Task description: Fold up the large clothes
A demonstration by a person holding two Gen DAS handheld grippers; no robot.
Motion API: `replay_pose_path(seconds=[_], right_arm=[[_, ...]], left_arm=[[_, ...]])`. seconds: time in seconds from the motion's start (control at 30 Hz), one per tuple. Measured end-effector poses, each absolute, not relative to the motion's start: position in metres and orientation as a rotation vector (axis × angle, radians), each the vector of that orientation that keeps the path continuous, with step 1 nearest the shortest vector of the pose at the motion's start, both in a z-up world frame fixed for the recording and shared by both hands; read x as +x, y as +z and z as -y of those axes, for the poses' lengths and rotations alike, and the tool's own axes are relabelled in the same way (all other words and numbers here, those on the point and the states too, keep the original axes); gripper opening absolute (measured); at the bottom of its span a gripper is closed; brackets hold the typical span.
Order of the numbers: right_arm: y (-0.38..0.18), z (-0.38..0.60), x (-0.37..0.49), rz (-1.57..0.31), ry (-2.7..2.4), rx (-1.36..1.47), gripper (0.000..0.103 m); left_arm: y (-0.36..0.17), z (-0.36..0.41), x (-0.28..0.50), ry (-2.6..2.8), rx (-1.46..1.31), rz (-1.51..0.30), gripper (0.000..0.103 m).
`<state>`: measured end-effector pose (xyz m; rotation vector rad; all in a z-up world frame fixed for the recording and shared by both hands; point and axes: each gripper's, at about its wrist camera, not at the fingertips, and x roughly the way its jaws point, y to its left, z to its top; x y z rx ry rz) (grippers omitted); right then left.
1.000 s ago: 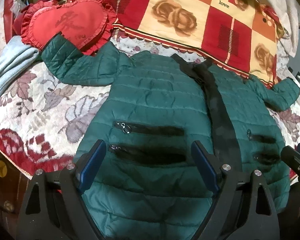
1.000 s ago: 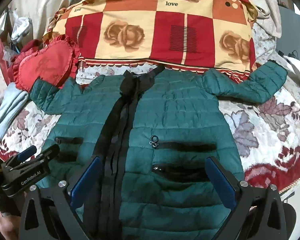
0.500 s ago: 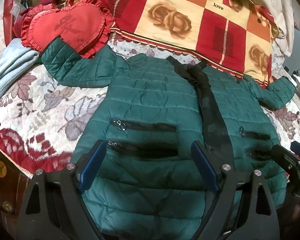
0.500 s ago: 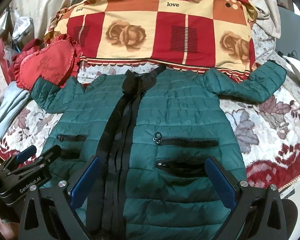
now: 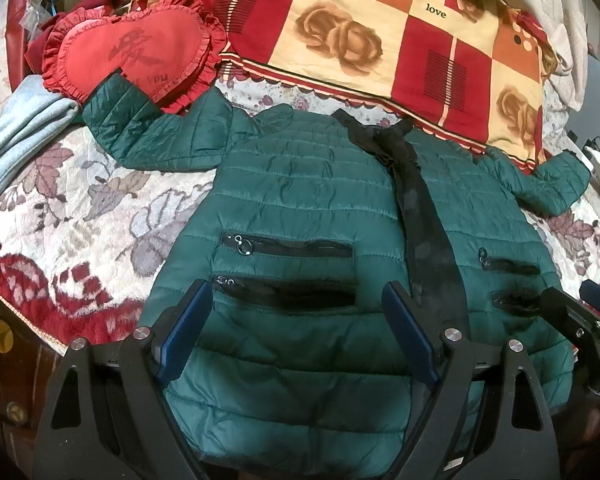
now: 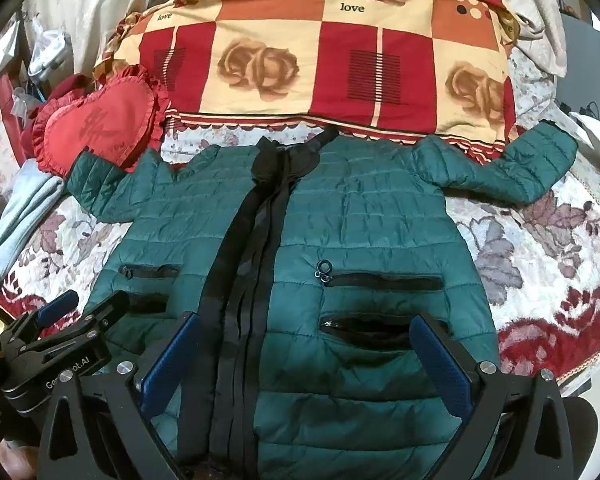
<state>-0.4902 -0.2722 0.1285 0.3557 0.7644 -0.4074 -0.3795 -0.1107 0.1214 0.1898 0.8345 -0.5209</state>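
Note:
A dark green quilted jacket (image 5: 300, 200) lies flat and face up on the bed, black zipper strip down its middle, both sleeves spread out sideways. It also shows in the right wrist view (image 6: 360, 220). My left gripper (image 5: 296, 336) is open and empty, hovering over the jacket's left lower half near the pocket zippers. My right gripper (image 6: 306, 360) is open and empty over the right lower half. Each gripper shows at the edge of the other's view: the right one (image 5: 580, 320), the left one (image 6: 60, 328).
A red heart-shaped cushion (image 5: 132, 52) touches the left sleeve's cuff. A red and cream checked quilt (image 5: 380, 32) lies behind the collar. A folded light blue cloth (image 5: 16, 136) is at the left. The floral bedspread (image 5: 80, 208) ends at the near edge.
Both grippers have moved a little back and up from the jacket, so more of its lower part shows. The jacket has not moved. Both grippers stay open.

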Motion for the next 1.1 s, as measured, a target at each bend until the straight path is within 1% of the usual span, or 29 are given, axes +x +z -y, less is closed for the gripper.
replay_pose_path(seconds=[1.1], right_arm=[[0.124,0.2663,-0.4875,-0.798,-0.41,0.349,0.103]], left_arm=[[0.1169,0.1066,-0.3866,-0.538,0.195,-0.845,0.087]])
